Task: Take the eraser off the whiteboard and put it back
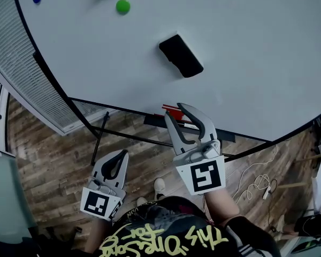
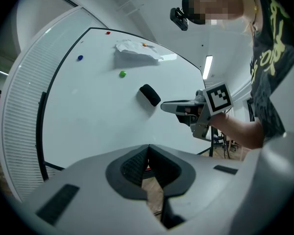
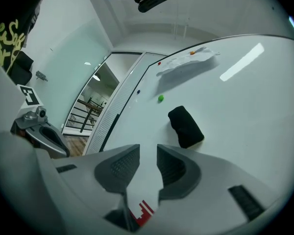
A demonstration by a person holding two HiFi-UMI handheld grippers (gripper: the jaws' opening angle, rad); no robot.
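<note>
— Which step are you on?
— The approach, I'd say. The eraser (image 1: 181, 55) sits on the whiteboard (image 1: 246, 63), untouched. My right gripper (image 1: 180, 111) is below it and apart from it, jaws slightly parted with nothing between them.
— And the left?
— My left gripper (image 1: 120, 157) hangs further below the eraser, jaws together, empty.
— Next?
— Wider jaws, then straddle the eraser's narrow sides. How firmly it clings, I can't tell from here.

Bright, even light (fisheye-warped edges)
</note>
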